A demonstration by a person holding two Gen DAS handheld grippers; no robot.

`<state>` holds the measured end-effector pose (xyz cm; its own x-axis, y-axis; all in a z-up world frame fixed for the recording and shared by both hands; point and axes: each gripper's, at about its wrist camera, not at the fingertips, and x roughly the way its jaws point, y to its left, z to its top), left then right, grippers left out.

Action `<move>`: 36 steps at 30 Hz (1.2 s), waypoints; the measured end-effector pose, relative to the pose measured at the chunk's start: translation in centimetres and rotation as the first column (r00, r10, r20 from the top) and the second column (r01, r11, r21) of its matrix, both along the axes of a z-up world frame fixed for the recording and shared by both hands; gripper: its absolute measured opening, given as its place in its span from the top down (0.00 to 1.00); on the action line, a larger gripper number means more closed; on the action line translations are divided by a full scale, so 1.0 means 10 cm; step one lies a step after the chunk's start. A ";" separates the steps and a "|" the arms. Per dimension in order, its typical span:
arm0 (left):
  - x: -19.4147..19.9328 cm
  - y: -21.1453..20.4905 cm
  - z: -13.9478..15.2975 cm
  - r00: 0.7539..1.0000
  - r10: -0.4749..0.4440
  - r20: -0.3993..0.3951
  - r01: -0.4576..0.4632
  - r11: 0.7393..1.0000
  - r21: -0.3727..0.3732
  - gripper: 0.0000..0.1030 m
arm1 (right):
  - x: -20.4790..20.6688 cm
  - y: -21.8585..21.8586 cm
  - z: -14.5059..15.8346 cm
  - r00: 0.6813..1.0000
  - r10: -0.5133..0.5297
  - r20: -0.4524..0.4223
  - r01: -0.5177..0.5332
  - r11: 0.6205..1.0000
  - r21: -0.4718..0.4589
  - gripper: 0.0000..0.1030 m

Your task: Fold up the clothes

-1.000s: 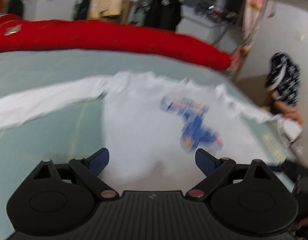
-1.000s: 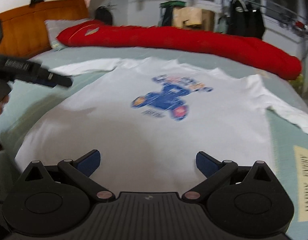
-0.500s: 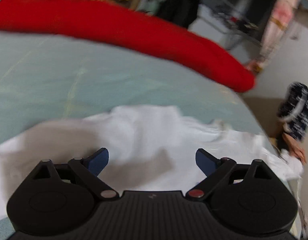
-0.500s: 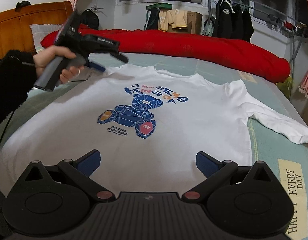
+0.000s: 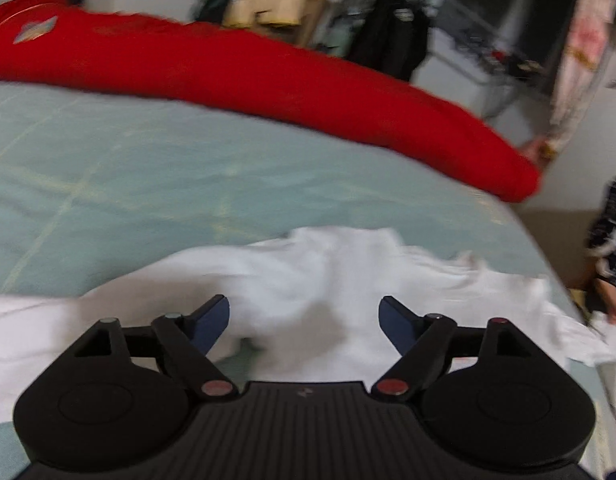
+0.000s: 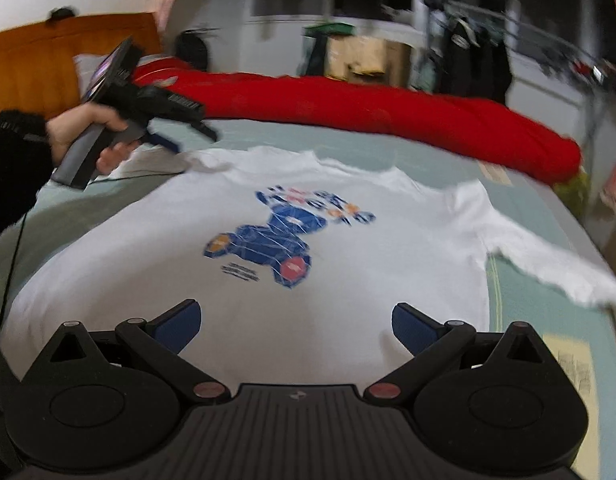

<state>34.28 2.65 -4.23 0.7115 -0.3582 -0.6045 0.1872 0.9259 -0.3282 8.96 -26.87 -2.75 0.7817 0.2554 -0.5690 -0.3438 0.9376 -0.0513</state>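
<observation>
White T-shirt (image 6: 268,280) lies flat on bed (image 6: 548,312), print up; print text blurred, unreadable. Left tool (image 5: 304,316) spread above sleeve at shirt's 10 o'clock, pinching nothing. Right tool (image 6: 296,324) spread over hem; hem hidden beneath it.

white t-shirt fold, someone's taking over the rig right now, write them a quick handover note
Left gripper: open, empty, above the shirt's left shoulder and sleeve.
Right gripper: open, empty, over the bottom hem.
White t-shirt: flat on the green bedsheet, print up, both sleeves spread out. Red duvet lies beyond it.
Done: shirt laid out.
Left: every fold; likely start by taking the left sleeve and folding it inward.
</observation>
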 end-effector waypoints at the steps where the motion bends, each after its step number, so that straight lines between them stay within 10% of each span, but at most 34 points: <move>1: 0.02 -0.06 0.02 0.999 -0.035 0.009 0.035 0.999 -0.012 0.15 | 0.04 0.02 0.02 1.000 0.027 0.004 -0.026 1.000 -0.013 0.00; 10: 0.88 -0.30 -0.58 0.982 -0.158 -0.107 0.141 0.979 -0.146 0.14 | 0.98 0.23 -0.13 0.979 0.189 -0.076 -0.193 0.979 -0.058 0.00; 15: 0.93 -0.16 -0.48 0.996 0.083 -0.040 -0.077 0.989 0.124 0.16 | 1.44 0.11 -0.20 0.966 0.108 -0.236 -0.108 0.994 0.012 0.00; 20: 1.01 -0.08 -0.21 0.986 0.112 -0.128 -0.093 0.986 0.140 0.16 | 1.62 -0.01 -0.03 0.928 0.031 -0.371 -0.021 0.999 0.032 0.00; 29: 1.02 -0.48 -0.18 0.952 -0.148 -0.269 0.115 0.984 -0.136 0.15 | 1.83 -0.14 0.45 0.854 0.007 -0.520 0.077 0.987 0.140 0.00; 36: 1.41 -0.33 -0.44 0.955 0.056 -0.292 -0.067 0.997 -0.026 0.17 | 2.11 -0.29 0.45 0.864 -0.068 -0.499 0.147 0.982 0.120 0.00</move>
